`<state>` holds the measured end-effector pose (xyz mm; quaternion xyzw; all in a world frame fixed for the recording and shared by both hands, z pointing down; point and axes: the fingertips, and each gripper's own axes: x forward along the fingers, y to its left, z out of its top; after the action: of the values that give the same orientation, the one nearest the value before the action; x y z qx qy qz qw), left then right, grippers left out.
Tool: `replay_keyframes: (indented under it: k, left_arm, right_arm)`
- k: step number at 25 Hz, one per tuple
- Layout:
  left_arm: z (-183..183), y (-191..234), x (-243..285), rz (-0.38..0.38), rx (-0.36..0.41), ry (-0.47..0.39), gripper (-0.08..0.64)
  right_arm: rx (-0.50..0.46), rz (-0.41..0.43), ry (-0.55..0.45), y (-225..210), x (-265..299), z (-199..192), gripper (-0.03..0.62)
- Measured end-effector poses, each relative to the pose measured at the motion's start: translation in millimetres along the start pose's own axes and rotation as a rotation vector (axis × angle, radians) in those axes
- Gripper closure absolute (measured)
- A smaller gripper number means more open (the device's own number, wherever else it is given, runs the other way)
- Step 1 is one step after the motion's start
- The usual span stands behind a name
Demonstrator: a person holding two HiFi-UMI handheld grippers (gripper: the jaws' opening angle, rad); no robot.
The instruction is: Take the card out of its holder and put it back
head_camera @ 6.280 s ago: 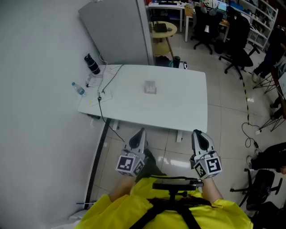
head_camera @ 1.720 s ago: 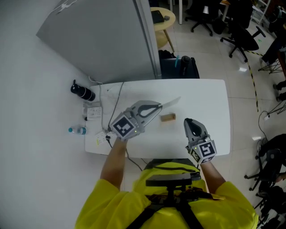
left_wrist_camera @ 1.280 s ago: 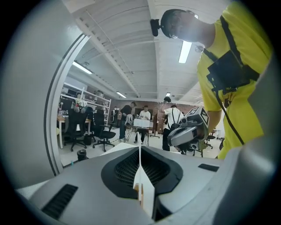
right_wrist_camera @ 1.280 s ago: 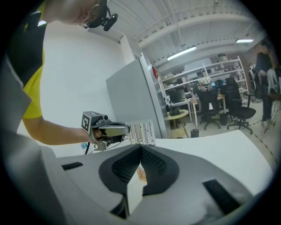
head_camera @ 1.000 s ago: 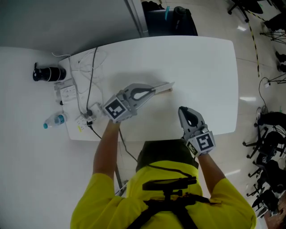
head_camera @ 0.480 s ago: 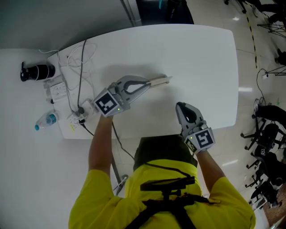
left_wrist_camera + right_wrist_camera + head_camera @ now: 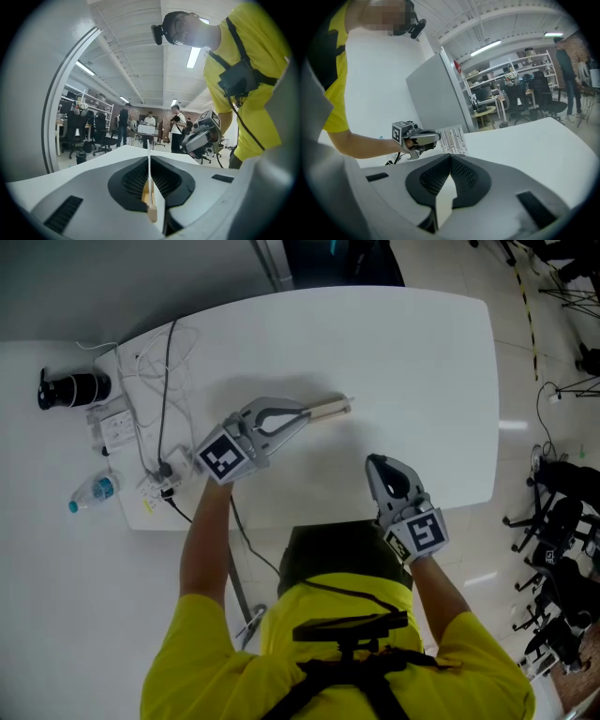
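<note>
Left hand-held gripper (image 7: pixel 298 415): jaws closed on the thin white card with printed vertical lines (image 7: pixel 452 138), which stands on edge directly over the small pale wooden block holder (image 7: pixel 330 410) on the white bench (image 7: pixel 412 352). In the left gripper view the card is edge-on between the pads with the wood right under it. It isn't possible to tell whether the lower edge is in the holder's slot yet, so this is probably the put-back step and it isn't finished.

Right hand-held gripper (image 7: pixel 379 465): jaws together with nothing between them, well apart from the holder on the person's side of it. It is not bracing anything.

Risks from here:
- The holder looks light and nothing pins it. If the card's edge lands on the wood beside the slot, the push likely slides or tips the holder.
- The card is thin and pinched at one end only. A tilt against the slot would likely make it bow or pivot in the pads rather than seat.
- If the jaws open before the edge is fully down, the card likely leans out and drops flat beside the holder.
- If the jaws drag as they pull away, they could lift the card back out or pull the holder along.
- The loose black cable (image 7: pixel 169 362) lies far to the left of the holder, near the left forearm. It could snag if the arm swings wide.
</note>
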<state>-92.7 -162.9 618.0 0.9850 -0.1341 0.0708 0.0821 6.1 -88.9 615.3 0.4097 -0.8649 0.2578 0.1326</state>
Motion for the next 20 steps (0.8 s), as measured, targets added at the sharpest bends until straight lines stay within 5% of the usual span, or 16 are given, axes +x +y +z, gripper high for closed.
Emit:
replay_keyframes:
  k: [9,11,13,20]
  left_arm:
    - [-34.9,5.4,9.0,0.097,-0.050,0.004,0.537]
    - [-31.7,11.2,6.2,0.141,-0.065,-0.011,0.473]
    - [-13.3,18.1,-6.3,0.223,-0.076,-0.068,0.399]
    - [106.6,-5.9,-84.3,0.639,-0.054,-0.219,0.420]
  right_arm:
    - [0.009,-0.010,-0.003,-11.8,8.4,-3.8,0.586]
    - [0.015,-0.002,-0.009,-11.5,10.0,-0.6,0.586]
    - [0.009,0.007,-0.020,-9.5,8.3,8.4,0.586]
    - [-0.076,-0.008,-0.123,7.4,-25.3,103.9,0.586]
